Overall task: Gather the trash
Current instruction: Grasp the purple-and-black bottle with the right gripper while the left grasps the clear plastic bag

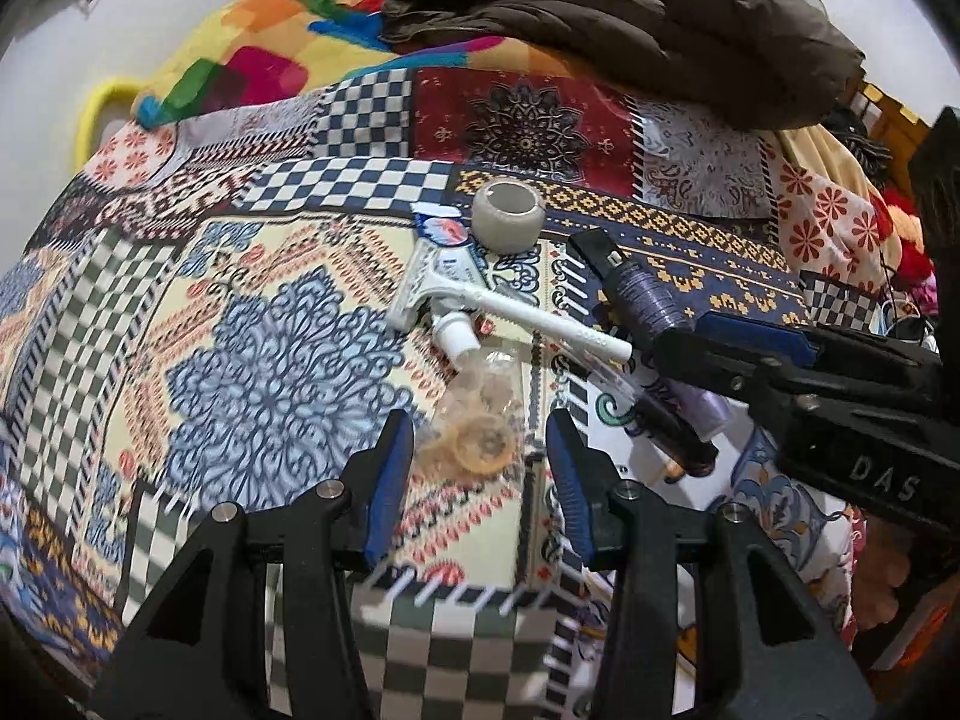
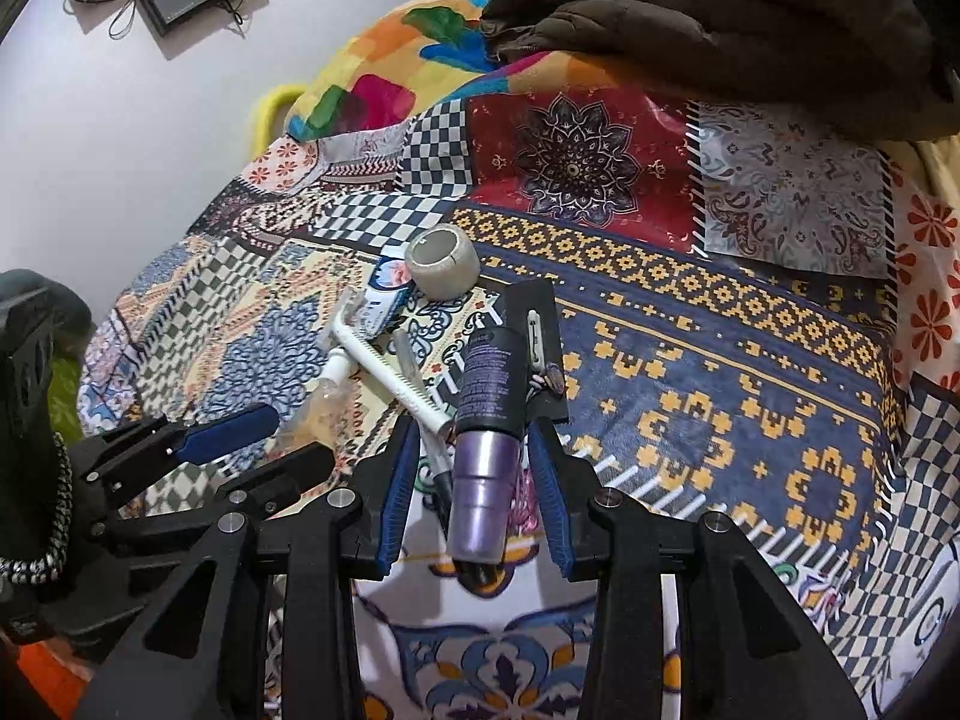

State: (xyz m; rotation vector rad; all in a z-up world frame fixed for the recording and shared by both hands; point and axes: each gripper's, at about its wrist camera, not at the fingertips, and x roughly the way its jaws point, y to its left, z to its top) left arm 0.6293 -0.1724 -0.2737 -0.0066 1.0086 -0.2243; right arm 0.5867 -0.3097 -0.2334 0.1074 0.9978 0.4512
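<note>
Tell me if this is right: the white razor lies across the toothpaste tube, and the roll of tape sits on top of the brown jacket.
Not quite. The white razor does lie across the toothpaste tube, but the roll of tape sits on the patterned bedspread beside the tube; the brown jacket lies further back. The left wrist view shows this.

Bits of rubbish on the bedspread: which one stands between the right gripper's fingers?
The purple and black cylindrical bottle, lying on its side lengthwise between the right gripper fingers. The white razor, tape roll and clear plastic wrapper lie outside them.
</note>
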